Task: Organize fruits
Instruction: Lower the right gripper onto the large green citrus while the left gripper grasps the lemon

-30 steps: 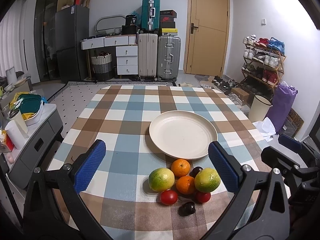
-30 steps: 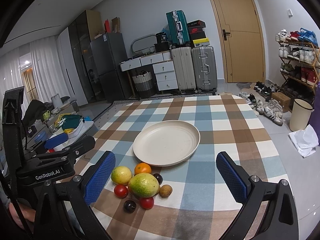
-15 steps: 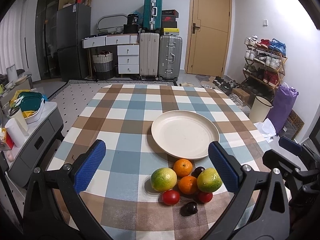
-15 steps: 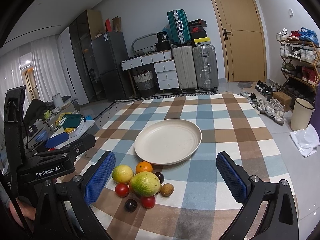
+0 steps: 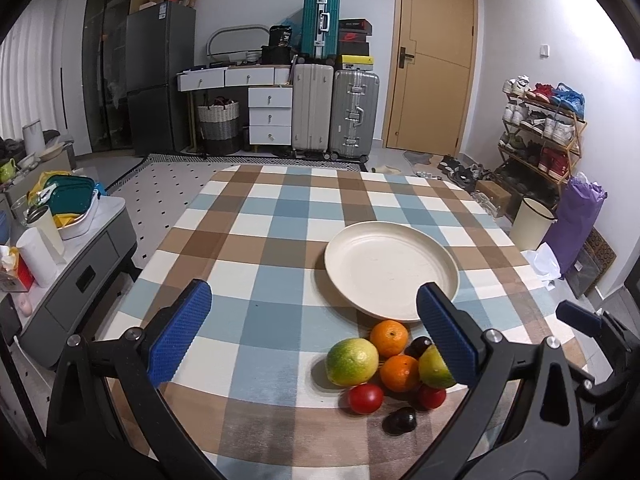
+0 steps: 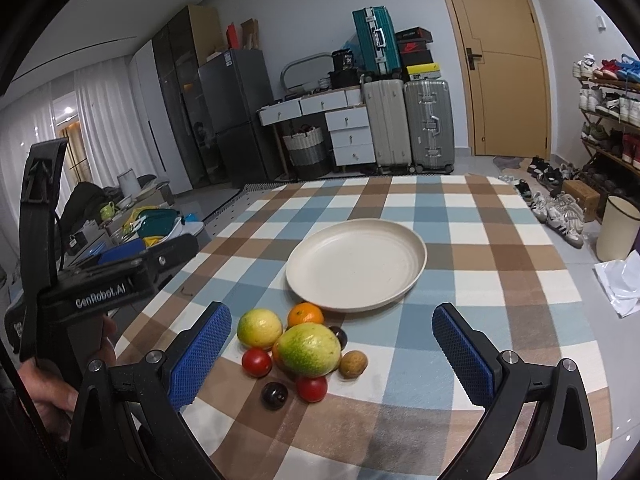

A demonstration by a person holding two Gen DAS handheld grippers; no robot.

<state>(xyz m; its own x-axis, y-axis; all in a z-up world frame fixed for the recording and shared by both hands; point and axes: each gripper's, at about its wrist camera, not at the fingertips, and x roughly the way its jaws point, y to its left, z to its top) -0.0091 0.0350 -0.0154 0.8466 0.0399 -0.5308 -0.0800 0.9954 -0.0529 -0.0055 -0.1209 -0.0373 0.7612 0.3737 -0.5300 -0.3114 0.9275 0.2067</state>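
- Checked cloth covers the counter [image 6: 480, 216], so our round fruits [image 6: 298, 350] could roll when we nudge the tight heap just in front of the plate [image 6: 356, 266].
- Both tools sit released and empty: left hand-held gripper [image 5: 316, 332] and right hand-held gripper [image 6: 332, 354], jaws spread wide.
- Smooth-looking tomatoes [image 5: 365, 398] and the dark plum [image 5: 400, 420] look slippery against ribbed blue pads [image 6: 200, 354]; we'd guess a squeeze could bruise them.
- Cream plate is shallow, low-rimmed, still bare.
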